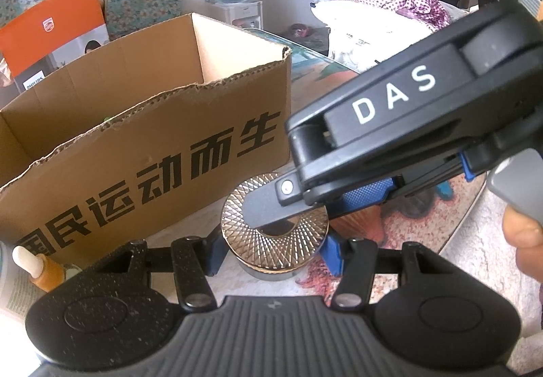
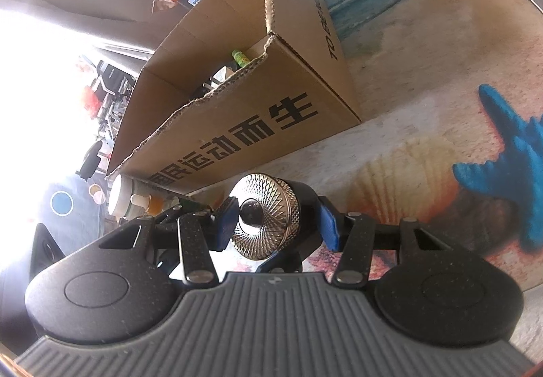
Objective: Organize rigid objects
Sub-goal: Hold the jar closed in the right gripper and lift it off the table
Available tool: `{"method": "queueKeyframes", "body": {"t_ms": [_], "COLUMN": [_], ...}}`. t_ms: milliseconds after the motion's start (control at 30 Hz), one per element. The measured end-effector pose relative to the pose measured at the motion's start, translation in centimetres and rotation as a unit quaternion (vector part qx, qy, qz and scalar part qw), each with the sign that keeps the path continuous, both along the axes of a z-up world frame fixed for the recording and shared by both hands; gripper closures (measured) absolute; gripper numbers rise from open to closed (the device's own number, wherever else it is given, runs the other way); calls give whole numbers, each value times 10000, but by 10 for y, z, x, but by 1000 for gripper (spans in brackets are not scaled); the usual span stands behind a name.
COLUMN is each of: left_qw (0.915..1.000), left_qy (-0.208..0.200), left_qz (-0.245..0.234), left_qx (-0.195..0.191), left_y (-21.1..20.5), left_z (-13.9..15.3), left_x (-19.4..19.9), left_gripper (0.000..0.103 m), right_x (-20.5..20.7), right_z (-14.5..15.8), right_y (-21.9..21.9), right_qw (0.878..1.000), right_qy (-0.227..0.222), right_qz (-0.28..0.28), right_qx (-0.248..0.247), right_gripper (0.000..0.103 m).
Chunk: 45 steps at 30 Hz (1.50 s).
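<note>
A black jar with a gold patterned lid (image 1: 275, 234) stands on the table in front of the cardboard box (image 1: 142, 146). My left gripper (image 1: 271, 254) has a blue pad on each side of the jar; contact is unclear. My right gripper (image 2: 278, 224) comes in from the right, its body (image 1: 407, 125) crossing over the lid, and its blue pads (image 2: 328, 227) straddle the jar (image 2: 268, 217) with a gap on the right. The open box (image 2: 237, 105) holds several small items, one a green bottle (image 2: 241, 58).
An orange dropper bottle (image 1: 44, 270) and a white cup (image 2: 120, 195) stand left of the jar by the box. The round table (image 2: 424, 71) has a beach print with a blue starfish (image 2: 509, 159). An orange Philips carton (image 1: 51, 27) stands behind the box.
</note>
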<state>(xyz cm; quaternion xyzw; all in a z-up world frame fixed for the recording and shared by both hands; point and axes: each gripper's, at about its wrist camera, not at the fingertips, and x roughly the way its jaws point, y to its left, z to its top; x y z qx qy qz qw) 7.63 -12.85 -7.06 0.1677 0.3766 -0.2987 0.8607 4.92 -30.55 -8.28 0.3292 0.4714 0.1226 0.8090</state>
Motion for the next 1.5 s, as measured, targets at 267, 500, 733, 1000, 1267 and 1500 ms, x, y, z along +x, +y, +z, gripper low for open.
{"method": "queueKeyframes", "body": {"t_ms": [267,500,733,1000,1267,1500], "left_qw": [10000,9998,9997,9996,9996,9996], "left_qy": [70,159,237,260,265,272], "left_qz": [58,80,73,73,78,81], "left_qx": [38,32,49,66,74,67], "left_y": [-5,-11,-14,-17,-21,-23], "left_z": [1,-3,-5,-9,-11,-11], "left_x": [4,10,18,21,21,22], "left_gripper": [46,46,46,46,46,46], "right_x": [2,5,6,7,8,8], "right_z": [-2,-6,-12,-13,-16,-17], "right_y": [3,2,0,-2,-4,-4], "right_qw": [10000,9999,9998,9998,9996,9997], "right_qy": [47,113,206,218,256,249], "right_qz": [43,20,-10,-22,-39,-51], "right_qx": [-10,3,27,42,54,49], "right_gripper": [53,53,53,52,52,52]}}
